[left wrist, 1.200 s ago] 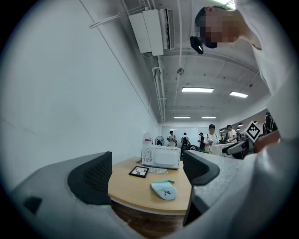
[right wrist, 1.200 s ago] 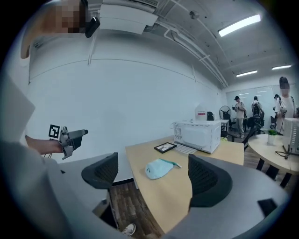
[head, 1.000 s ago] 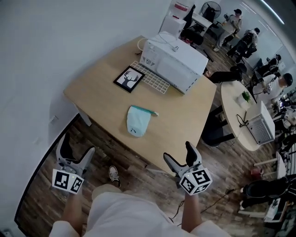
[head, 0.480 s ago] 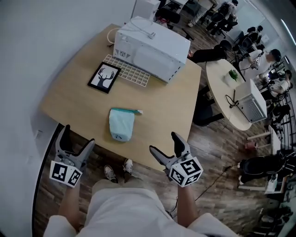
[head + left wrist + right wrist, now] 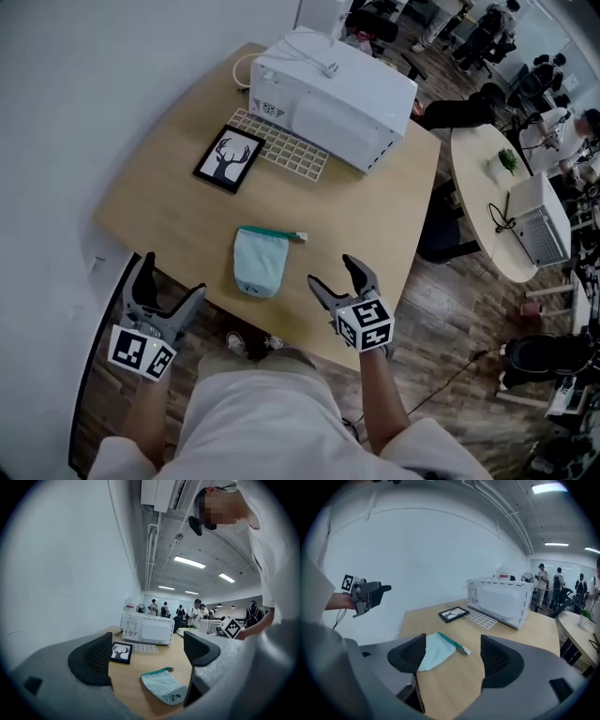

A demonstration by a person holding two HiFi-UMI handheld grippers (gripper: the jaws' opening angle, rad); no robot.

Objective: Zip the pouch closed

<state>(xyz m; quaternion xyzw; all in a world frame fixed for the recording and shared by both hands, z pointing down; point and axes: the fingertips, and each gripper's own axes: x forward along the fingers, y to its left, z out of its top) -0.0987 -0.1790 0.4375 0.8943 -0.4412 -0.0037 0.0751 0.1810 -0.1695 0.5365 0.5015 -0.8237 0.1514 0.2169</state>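
No lettering or number can be read; only coded square markers are seen on the left gripper (image 5: 172,277) and the right gripper (image 5: 331,271).

Mint pouch on tan table
Pouch (image 5: 259,264) pale mint, zip edge (image 5: 270,232) teal; table (image 5: 169,187) light tan wood; microwave (image 5: 333,89) white; frame (image 5: 228,160) black, black deer on white; floor (image 5: 450,309) dark brown planks.

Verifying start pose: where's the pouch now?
Head view, left of centre: the pouch lies near the front edge of the table, with the framed deer picture behind it and the microwave farther back.
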